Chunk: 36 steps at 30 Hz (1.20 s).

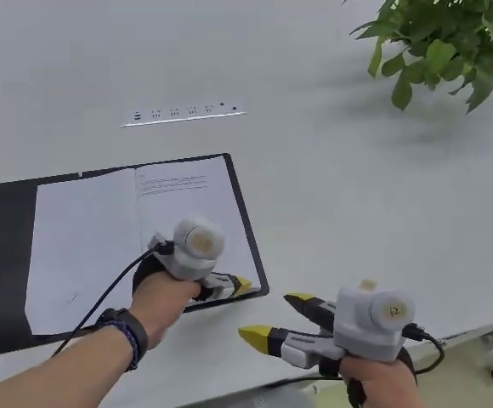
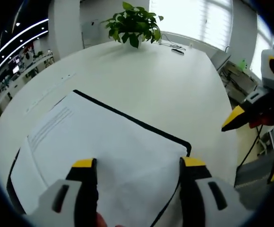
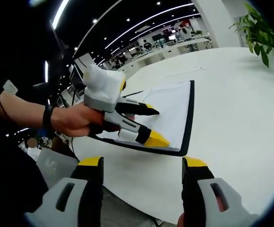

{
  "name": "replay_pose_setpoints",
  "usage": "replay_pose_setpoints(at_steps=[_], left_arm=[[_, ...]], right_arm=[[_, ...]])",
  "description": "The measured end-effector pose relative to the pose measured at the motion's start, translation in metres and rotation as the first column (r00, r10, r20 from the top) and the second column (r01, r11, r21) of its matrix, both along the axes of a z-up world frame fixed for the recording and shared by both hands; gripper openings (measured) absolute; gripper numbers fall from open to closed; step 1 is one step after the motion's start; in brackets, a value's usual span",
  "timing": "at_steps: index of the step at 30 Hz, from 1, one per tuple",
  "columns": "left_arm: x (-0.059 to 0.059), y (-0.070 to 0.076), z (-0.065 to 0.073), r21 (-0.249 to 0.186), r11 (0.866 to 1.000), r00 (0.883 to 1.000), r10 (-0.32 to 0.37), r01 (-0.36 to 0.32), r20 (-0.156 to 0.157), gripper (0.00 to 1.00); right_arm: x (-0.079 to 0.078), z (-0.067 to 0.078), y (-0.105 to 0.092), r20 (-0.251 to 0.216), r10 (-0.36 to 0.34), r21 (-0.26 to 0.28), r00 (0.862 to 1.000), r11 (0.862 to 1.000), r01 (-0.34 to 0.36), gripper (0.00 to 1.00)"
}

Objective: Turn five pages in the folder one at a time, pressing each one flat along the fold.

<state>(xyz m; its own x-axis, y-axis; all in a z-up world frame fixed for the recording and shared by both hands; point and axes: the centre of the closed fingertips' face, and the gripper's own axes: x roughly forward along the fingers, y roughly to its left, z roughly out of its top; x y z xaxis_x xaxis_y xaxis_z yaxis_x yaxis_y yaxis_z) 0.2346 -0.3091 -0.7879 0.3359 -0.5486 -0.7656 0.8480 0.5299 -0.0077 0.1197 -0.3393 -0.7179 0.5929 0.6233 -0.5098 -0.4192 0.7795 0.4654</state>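
Presently: folder (image 1: 0, 255), black cover, lying open on the white bench (image 1: 357, 187), toward the near left. Left tool (image 2: 138, 163): jaws spread, nothing held, over the lower outer corner of the right page (image 1: 191, 212); whether it touches the paper cannot be told. Right tool (image 1: 275, 316): jaws spread, nothing held, off the folder, just beside that same corner. Also noted: socket strip (image 1: 183, 113) beyond the folder; leafy plant (image 1: 450, 51), far right.
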Motion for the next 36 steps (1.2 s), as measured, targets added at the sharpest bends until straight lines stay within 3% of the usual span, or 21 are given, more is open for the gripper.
replay_pose_setpoints(at_steps=[1, 5, 11, 18, 20, 21, 27, 32, 36], left_arm=[[0.000, -0.004, 0.002, -0.034, 0.999, 1.000, 0.009, -0.009, -0.005, 0.71], [0.000, -0.004, 0.003, -0.031, 1.000, 1.000, 0.005, -0.005, 0.000, 0.70], [0.006, 0.004, 0.007, -0.049, 0.999, 1.000, 0.014, -0.015, -0.014, 0.60], [0.004, 0.008, 0.009, -0.114, 0.991, 0.996, 0.057, -0.064, -0.065, 0.57], [0.004, 0.011, 0.008, -0.130, 0.988, 0.995, 0.074, -0.083, -0.073, 0.56], [0.006, 0.010, 0.010, -0.160, 0.981, 0.991, 0.100, -0.112, -0.085, 0.56], [0.005, 0.016, 0.010, -0.185, 0.972, 0.986, 0.125, -0.143, -0.107, 0.53], [0.004, 0.019, 0.012, -0.205, 0.966, 0.983, 0.135, -0.159, -0.123, 0.52], [0.002, 0.021, 0.012, -0.205, 0.967, 0.984, 0.132, -0.154, -0.116, 0.52]], right_arm=[[0.000, 0.000, -0.001, -0.001, -0.003, 0.004, 1.000, 1.000, 0.003, 0.67], [-0.002, -0.001, -0.003, -0.004, -0.004, 0.005, 1.000, 1.000, 0.004, 0.67], [0.000, -0.003, -0.003, -0.009, -0.007, 0.012, 1.000, 1.000, 0.007, 0.66], [0.013, -0.002, 0.000, 0.006, -0.003, 0.018, 1.000, 1.000, 0.003, 0.63], [0.020, -0.003, 0.000, 0.014, -0.016, 0.030, 1.000, 0.999, 0.015, 0.61], [0.026, -0.003, 0.001, 0.015, -0.026, 0.048, 1.000, 0.999, 0.026, 0.61], [0.065, -0.004, 0.008, 0.025, -0.041, 0.075, 0.999, 0.996, 0.039, 0.59], [0.103, -0.004, 0.018, 0.034, -0.047, 0.129, 0.998, 0.991, 0.042, 0.56], [0.122, -0.008, 0.025, 0.017, -0.056, 0.150, 0.998, 0.987, 0.053, 0.53]])
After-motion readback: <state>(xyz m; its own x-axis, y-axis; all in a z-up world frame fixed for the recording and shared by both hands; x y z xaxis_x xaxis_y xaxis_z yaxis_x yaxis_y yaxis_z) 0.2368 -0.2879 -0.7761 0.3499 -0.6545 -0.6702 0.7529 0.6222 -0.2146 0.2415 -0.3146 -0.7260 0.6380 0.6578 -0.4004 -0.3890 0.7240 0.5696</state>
